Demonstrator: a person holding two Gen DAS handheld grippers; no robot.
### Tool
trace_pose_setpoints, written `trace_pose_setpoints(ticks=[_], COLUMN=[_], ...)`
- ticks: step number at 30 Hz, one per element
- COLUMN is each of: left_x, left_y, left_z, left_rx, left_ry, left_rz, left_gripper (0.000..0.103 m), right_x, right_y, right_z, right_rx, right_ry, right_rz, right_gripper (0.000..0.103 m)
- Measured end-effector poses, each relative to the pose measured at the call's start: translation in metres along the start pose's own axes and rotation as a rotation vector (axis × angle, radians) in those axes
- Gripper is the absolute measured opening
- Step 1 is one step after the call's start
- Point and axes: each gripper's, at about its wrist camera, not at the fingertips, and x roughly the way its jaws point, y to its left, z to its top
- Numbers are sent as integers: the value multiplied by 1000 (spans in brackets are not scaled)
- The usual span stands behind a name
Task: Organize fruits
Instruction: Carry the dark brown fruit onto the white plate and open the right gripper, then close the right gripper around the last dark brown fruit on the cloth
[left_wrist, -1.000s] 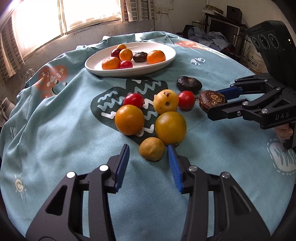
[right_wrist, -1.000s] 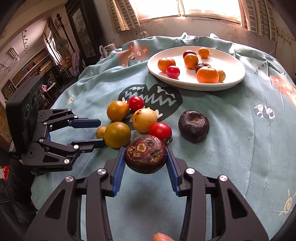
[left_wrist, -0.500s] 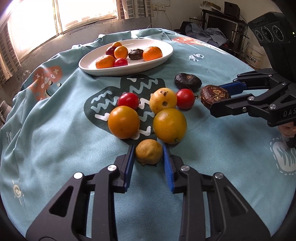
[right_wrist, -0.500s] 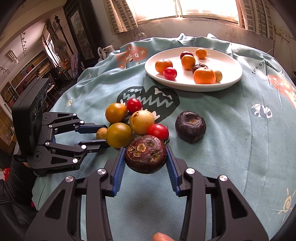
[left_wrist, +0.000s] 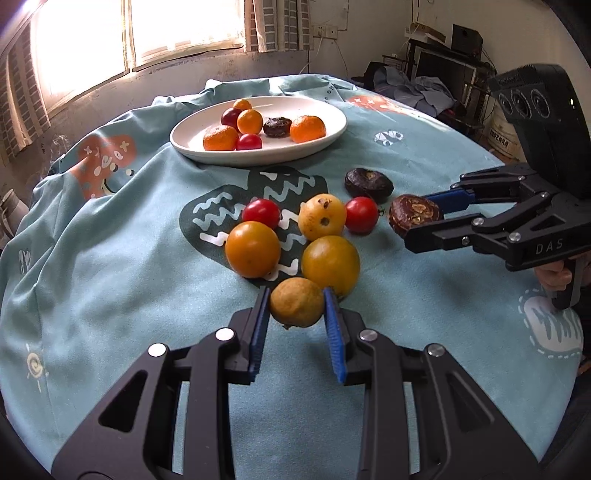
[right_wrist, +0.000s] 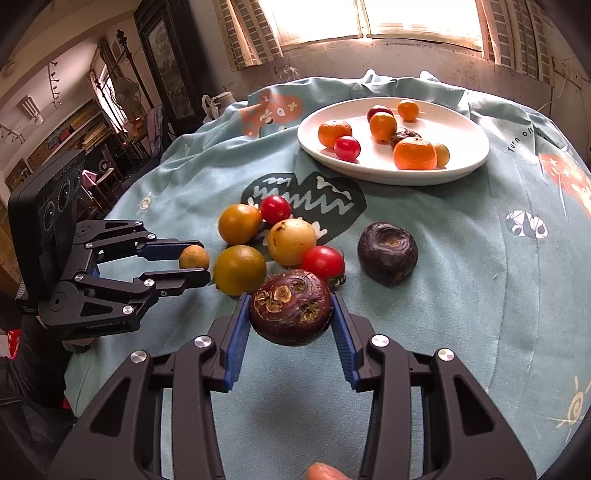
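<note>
Left wrist view: the left tool (left_wrist: 297, 309) is clamped on a small dull-yellow fruit (left_wrist: 296, 302) between its blue pads, low over the teal cloth of the table (left_wrist: 110, 280). Just beyond it lie two orange-yellow tomatoes (left_wrist: 252, 248), two red cherry tomatoes (left_wrist: 261, 213) and a pale yellow fruit (left_wrist: 321, 216). Farther back, a white plate (left_wrist: 332, 127) carries more fruit. To the right, a dark water chestnut (left_wrist: 368, 181) lies on the cloth, apart from the right tool (left_wrist: 424, 218), which is clamped on a second water chestnut (left_wrist: 414, 215) held off the cloth. That tool's side reads "DAS". In the right wrist view, the cloth past the plate reads "Turn of", the rest hidden in a fold.
</note>
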Motion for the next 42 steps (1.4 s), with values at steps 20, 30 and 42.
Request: trace_pose_setpoints(ticks=[20,30,42], left_x=[107,54,-6], left_y=[70,53,69], left_z=[176,153,30], left_rx=[-139,-137,-408], left_ry=[-21,-91,-111], left_rz=[166,306,247], left_gripper=[30,91,99], right_x=[37,3,1], right_y=[-120,-91,-51], right_z=[121,103,30], right_rx=[226,177,102], right_ry=[-225,-287,-133], right_rz=[-207,-195,-249], right_gripper=[44,73,73])
